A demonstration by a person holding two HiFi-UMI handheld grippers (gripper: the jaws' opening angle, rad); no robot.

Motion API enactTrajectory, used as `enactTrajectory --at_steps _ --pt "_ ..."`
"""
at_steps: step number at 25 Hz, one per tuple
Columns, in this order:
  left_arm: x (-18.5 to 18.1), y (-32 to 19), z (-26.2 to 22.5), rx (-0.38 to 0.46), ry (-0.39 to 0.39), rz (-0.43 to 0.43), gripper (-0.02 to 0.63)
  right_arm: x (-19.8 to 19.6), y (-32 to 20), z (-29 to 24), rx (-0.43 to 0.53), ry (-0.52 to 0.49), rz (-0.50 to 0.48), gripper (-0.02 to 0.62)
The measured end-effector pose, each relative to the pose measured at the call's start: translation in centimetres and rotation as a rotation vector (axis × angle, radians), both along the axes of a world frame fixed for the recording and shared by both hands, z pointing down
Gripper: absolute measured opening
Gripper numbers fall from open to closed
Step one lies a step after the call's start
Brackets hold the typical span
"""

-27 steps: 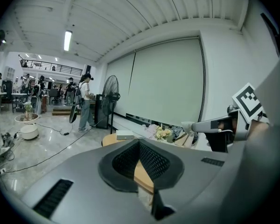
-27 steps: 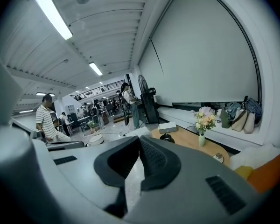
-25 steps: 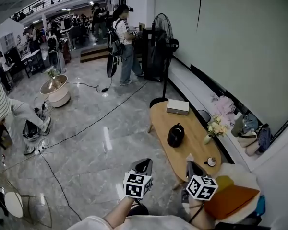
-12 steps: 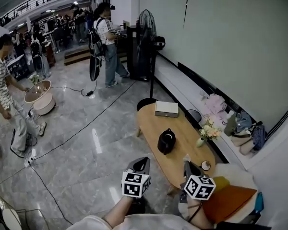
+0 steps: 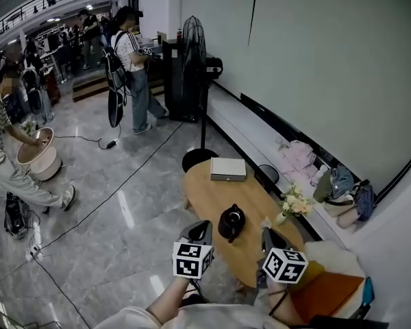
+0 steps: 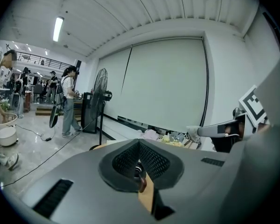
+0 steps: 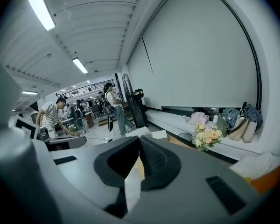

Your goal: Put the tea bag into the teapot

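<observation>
Left hand-held gripper [image 6: 139, 143] jaws together. Teapot [image 5: 231, 223] sits on worktop [image 5: 205, 190] ahead, lid seems on. Right hand-held gripper [image 7: 139, 143] clamped on tea bag [image 7: 130, 185], short of pot. Step: approach. Next: left lifts lid, right drops bag in.

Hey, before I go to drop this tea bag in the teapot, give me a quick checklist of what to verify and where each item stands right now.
1. Tea bag gripped: ok, pinched in the right gripper's shut jaws.
2. Teapot placed: ok, upright on the table, just ahead of both grippers.
3. Teapot open: not ok, its lid looks on.
4. Left gripper free for the lid: ok, jaws together, nothing plainly held.
5. Way clear: ok, the flowers and the box stand apart from the teapot.
</observation>
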State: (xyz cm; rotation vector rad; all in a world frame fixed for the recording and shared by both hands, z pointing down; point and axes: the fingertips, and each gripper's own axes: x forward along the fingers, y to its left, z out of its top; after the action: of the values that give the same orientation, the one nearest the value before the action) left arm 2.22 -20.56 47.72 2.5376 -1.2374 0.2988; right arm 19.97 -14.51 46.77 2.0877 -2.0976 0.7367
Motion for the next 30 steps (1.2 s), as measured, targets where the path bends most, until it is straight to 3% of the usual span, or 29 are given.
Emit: enactTrajectory --at_steps 15,22,30 --pt "0.8 -10.6 0.6 -0.007 -0.003 0.059 0.016 0.5 -9.2 0.7 -0.007 0.006 0.054 0.035" --pt "1.8 -11.3 3.0 -0.057 -0.035 0.065 0.015 1.7 -9.3 2.6 -0.053 -0.023 0.077 0.035" --pt "3.1 -10.9 2.9 -0.073 -0.063 0.058 0.015 1.8 -11.5 3.0 -0.069 -0.036 0.005 0.035"
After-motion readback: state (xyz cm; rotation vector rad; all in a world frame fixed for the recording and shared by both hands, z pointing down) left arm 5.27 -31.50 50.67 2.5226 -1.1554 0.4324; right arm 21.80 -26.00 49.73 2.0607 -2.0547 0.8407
